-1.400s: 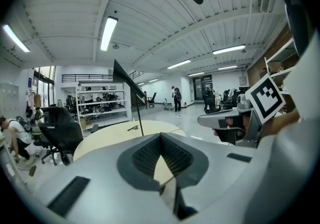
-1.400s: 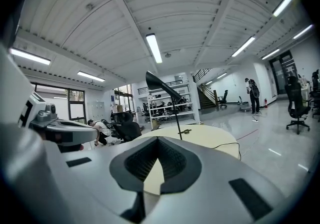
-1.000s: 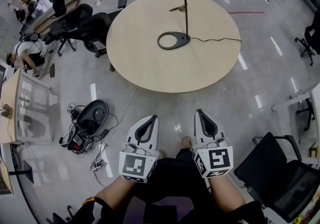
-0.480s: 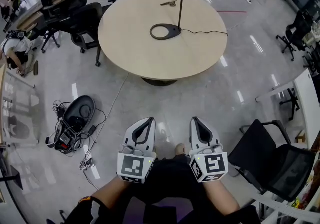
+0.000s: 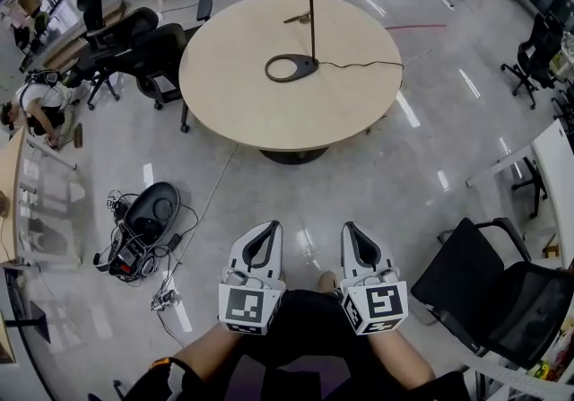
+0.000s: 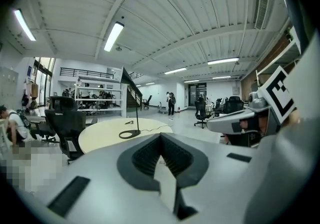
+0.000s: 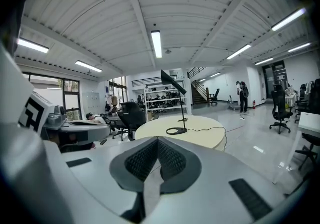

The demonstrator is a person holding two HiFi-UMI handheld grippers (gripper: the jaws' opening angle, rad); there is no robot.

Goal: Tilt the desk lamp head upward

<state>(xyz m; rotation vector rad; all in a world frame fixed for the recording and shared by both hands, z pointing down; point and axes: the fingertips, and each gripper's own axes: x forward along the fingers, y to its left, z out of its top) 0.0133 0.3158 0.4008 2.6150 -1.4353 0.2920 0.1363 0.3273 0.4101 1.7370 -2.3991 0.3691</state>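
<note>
Holding left tongs (image 5: pixel 268 227) and right tongs (image 5: pixel 348 228) closed, empty, at 6 o'clock; facing lamp (image 5: pixel 291 68) on worktop (image 5: pixel 233 99) at 12 (well apart).

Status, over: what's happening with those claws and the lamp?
Left gripper shut, right gripper shut, both empty. Desk lamp untouched on round table. Chairs stand aside.

A round bench (image 5: pixel 260 117) with a pale wooden top stood on a glossy grey floor (image 5: pixel 404 175). A black desk lamp (image 5: pixel 308 64) stood on the bench, a little behind its middle, on a flat ring-shaped base with a thin upright pole. Its black cord (image 5: pixel 359 64) ran over the top to the right edge. A small dark object (image 5: pixel 300 19), too small to identify, lay near the far edge.
</note>
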